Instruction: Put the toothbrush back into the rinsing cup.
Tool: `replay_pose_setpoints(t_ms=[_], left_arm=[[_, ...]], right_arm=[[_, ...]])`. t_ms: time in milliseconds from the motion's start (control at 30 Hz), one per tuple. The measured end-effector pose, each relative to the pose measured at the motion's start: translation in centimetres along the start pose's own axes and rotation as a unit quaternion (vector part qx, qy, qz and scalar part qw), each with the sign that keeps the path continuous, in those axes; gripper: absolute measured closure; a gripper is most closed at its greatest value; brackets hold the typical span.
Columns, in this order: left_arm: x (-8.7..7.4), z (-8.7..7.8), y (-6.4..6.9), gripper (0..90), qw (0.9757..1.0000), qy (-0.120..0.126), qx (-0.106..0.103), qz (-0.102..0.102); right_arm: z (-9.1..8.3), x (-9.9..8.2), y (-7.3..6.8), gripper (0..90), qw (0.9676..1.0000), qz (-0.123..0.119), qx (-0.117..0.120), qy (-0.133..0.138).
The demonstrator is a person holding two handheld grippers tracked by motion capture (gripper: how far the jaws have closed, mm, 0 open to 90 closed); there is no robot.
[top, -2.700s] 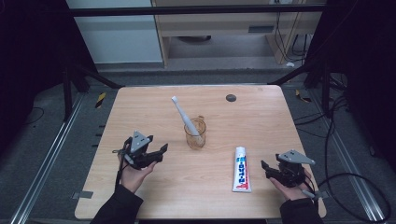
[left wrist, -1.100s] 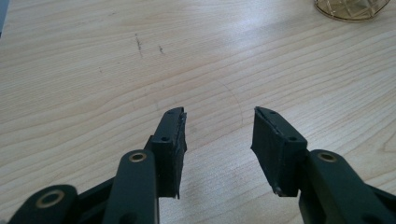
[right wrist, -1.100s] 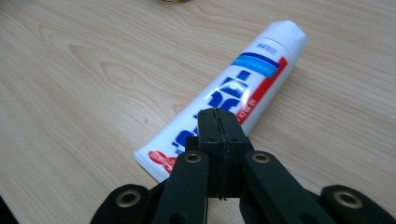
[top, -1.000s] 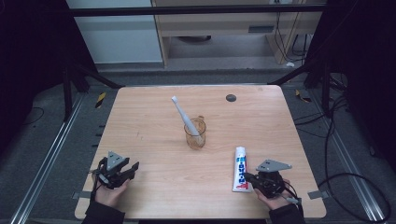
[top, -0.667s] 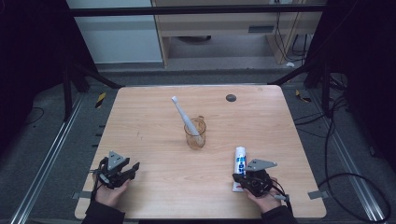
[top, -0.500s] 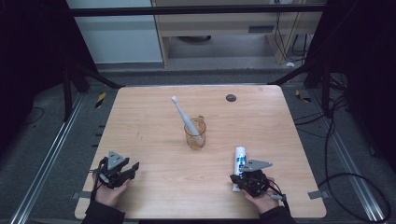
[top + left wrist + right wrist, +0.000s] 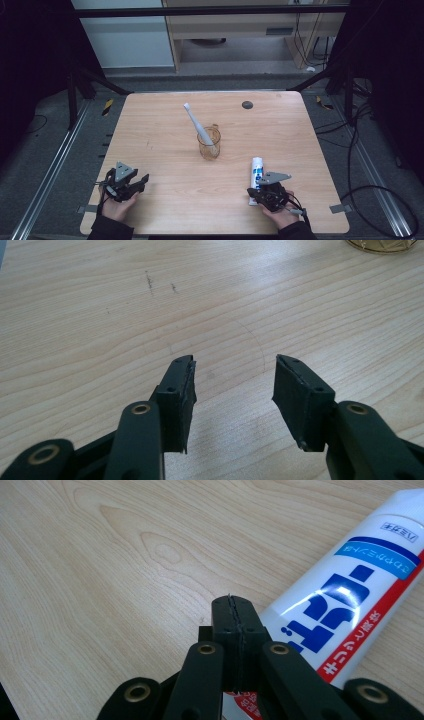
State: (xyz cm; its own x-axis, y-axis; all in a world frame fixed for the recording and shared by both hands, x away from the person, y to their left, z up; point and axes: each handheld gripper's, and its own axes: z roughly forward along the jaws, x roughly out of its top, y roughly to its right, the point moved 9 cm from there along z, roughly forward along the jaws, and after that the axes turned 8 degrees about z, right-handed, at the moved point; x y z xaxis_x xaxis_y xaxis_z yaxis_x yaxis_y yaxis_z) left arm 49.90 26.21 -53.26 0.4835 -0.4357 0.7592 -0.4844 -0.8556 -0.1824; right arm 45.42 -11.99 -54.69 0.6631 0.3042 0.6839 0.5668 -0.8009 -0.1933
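A white toothpaste tube (image 7: 257, 170) with blue and red print lies on the wooden table (image 7: 165, 125), right of centre. My right gripper (image 7: 260, 192) sits at the tube's near end, held by a hand. In the right gripper view its jaws (image 7: 234, 602) are shut flat together with nothing between them, and the tube (image 7: 350, 590) lies just to their right. My left gripper (image 7: 140, 180) rests near the table's front left corner; it stands open (image 7: 235, 375) over bare wood. A clear amber cup (image 7: 209, 143) at mid-table holds a white toothbrush (image 7: 194, 120) that leans to the left.
A small dark round disc (image 7: 247, 104) lies near the table's far edge. The cup's base (image 7: 385, 244) shows at the top right of the left gripper view. Cables (image 7: 360, 190) trail on the floor right of the table.
My right gripper has slid left from the table's right edge to the near end of the toothpaste tube. The left gripper drew back to the front left corner earlier and now holds still.
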Motion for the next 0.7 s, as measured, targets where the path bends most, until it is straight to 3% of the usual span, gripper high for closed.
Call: replay_pose_setpoints(t_ms=[200, 500, 600, 700], left_arm=[[0.0, 0.0, 0.0, 50.3, 1.0000, -0.001, 0.000, 0.001], [0.0, 0.1, 0.1, 50.3, 1.0000, -0.001, 0.000, 0.001], [0.0, 0.0, 0.0, 50.3, 1.0000, 0.000, 0.001, 0.001], [0.0, 0.0, 0.0, 50.3, 1.0000, 0.000, 0.001, 0.000]], right_arm=[[-0.3, 0.0, 0.2, 90.0, 0.9999, 0.011, -0.002, 0.005], [1.0, 0.4, -0.6, 90.0, 1.0000, -0.002, 0.009, -0.002], [1.2, 0.2, -0.5, 90.0, 0.9998, -0.014, -0.005, -0.013], [0.9, 0.1, -0.2, 90.0, 0.9999, -0.008, -0.009, -0.011]])
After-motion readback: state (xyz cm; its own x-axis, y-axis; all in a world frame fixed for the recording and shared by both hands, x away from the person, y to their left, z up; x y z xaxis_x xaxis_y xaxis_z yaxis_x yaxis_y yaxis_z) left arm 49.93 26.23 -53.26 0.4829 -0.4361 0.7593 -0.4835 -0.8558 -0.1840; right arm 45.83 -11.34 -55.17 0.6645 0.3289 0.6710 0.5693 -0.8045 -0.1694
